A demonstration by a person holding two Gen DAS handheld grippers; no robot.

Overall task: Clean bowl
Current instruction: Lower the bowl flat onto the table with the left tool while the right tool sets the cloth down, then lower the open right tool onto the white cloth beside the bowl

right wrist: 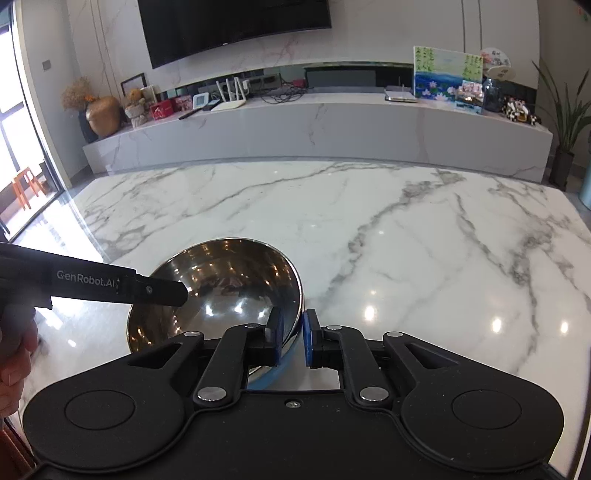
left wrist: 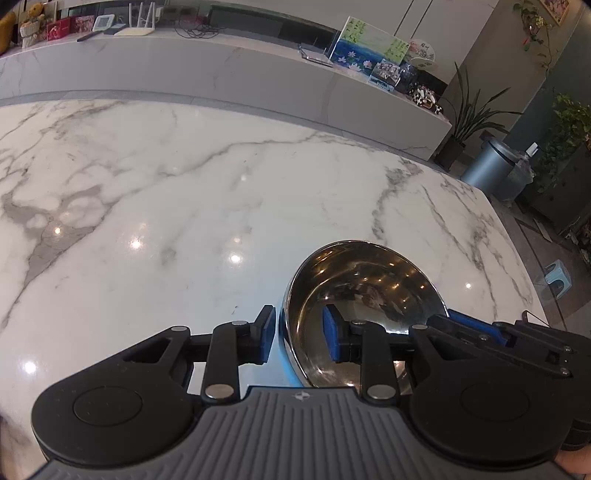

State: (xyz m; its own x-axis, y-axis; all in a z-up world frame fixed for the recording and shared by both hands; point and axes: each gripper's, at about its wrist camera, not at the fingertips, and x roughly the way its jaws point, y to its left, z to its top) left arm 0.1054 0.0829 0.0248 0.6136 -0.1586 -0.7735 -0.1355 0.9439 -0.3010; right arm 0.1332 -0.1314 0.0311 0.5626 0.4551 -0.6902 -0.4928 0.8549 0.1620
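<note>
left tongs [left wrist: 299, 338] angled down, pinching bowl [left wrist: 364, 280] rim | right tongs [right wrist: 293, 338] angled down, pinching opposite rim

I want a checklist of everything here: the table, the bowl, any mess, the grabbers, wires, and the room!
Surface: glossy white marble table, grey veins, lamp glare.
Job's things: steel bowl, looks empty; no cloth or sponge seen.
Clutter: nothing seen on the table.
Grippers: right gripper jaws pinch the bowl's near rim; left gripper jaws straddle the opposite rim, contact unclear.
Cables: tangled wires on the far TV shelf, by a router.
Surroundings: television, painting, potted plant, bin.
</note>
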